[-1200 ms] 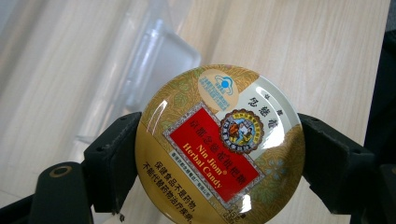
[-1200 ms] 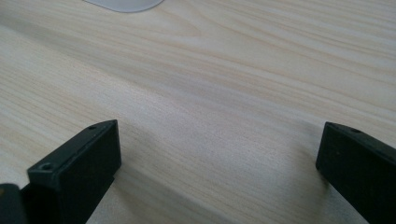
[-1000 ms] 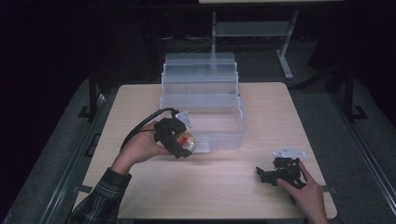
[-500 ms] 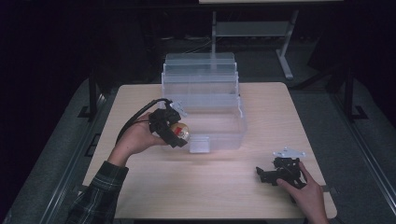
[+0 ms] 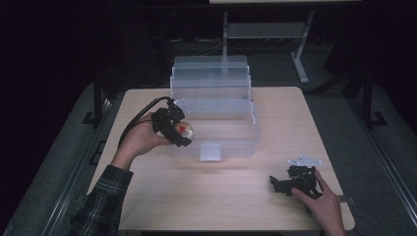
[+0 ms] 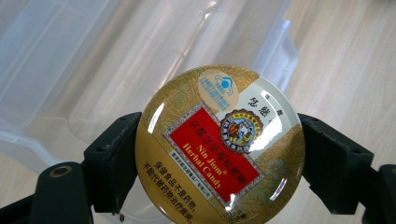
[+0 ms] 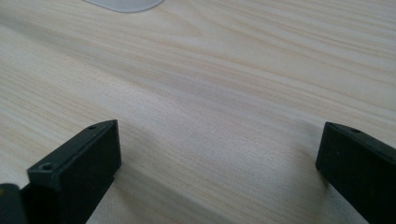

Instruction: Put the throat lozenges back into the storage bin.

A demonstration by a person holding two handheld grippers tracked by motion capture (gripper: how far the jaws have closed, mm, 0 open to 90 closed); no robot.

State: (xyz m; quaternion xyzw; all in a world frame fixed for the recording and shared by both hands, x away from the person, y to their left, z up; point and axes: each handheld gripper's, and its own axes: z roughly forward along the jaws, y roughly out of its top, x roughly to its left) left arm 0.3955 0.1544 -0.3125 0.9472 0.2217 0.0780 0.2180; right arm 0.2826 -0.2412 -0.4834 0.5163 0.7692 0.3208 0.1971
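A round gold candy tin (image 6: 219, 144) with a red label is clamped between the two black jaws of my left gripper (image 6: 217, 154). In the high view the left gripper (image 5: 178, 129) holds the candy tin (image 5: 184, 130) up at the left wall of a clear plastic box (image 5: 231, 140), over its rim. The box stands open in the middle of the wooden table (image 5: 196, 196), its stepped trays folded back. My right gripper (image 5: 281, 183) rests low on the table at the front right, jaws wide apart; in the right gripper view its fingers (image 7: 79, 163) frame bare wood.
A black cable (image 5: 137, 118) loops from the left gripper over the hand. A grey three-cornered plate (image 5: 304, 161) sits on top of the right gripper. Behind the table stands a metal frame (image 5: 265, 34) on dark floor.
My left gripper has carried the candy tin up and to the right, from in front of the box to its left rim. The right gripper has stayed put.
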